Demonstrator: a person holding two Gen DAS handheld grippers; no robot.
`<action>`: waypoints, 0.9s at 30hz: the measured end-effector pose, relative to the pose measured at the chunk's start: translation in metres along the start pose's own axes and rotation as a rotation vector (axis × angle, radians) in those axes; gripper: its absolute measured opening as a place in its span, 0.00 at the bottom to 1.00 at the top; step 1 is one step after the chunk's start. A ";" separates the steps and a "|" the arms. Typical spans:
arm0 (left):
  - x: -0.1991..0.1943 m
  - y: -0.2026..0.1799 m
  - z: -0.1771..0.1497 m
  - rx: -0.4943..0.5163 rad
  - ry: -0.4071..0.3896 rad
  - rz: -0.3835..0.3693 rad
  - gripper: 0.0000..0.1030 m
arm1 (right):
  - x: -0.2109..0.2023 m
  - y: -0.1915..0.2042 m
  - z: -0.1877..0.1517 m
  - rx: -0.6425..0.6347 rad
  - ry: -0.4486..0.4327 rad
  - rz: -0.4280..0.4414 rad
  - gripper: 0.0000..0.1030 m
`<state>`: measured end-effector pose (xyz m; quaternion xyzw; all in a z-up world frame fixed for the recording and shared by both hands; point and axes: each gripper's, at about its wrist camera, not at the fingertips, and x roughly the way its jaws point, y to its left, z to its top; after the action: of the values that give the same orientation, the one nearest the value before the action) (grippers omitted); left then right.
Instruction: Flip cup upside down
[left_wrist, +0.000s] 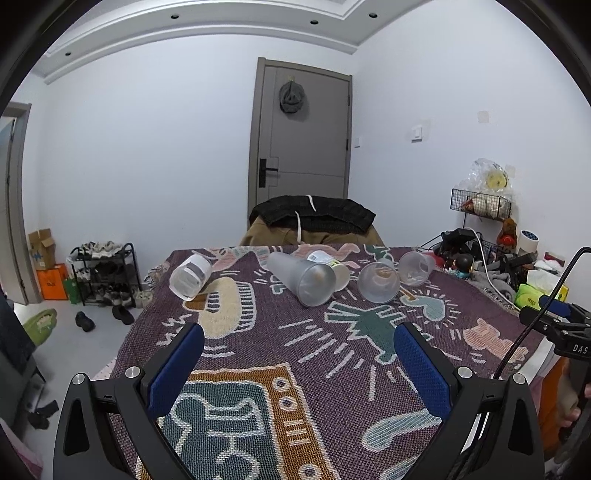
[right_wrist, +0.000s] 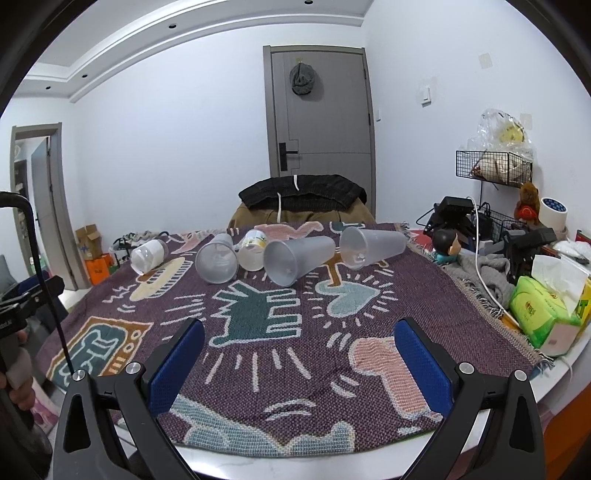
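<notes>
I am holding both my left claw and right claw wide open and empty over the tabletop's near edge, lining up on the frosted cups lying tipped along its far edge.

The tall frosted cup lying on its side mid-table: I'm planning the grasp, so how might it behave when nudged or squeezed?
The tall frosted cup lies on its side on the woven blanket, so it could roll in a curve, being tapered. It looks like thin, empty plastic, so probably light and squeezable. A nudge might knock it into the labelled cup beside it.
</notes>
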<state>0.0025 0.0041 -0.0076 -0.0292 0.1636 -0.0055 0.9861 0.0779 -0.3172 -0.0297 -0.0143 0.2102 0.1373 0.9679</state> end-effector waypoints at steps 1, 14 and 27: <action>0.000 0.000 0.000 0.000 0.000 -0.001 1.00 | 0.000 0.000 0.000 -0.002 -0.001 -0.001 1.00; 0.003 -0.002 -0.002 0.008 0.002 0.005 1.00 | 0.003 -0.001 0.000 0.006 0.013 0.001 1.00; 0.004 -0.003 -0.002 0.015 0.000 0.015 1.00 | 0.003 -0.005 -0.001 0.019 0.009 -0.001 1.00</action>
<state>0.0060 0.0011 -0.0110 -0.0204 0.1639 0.0007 0.9863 0.0817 -0.3217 -0.0317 -0.0058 0.2159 0.1347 0.9671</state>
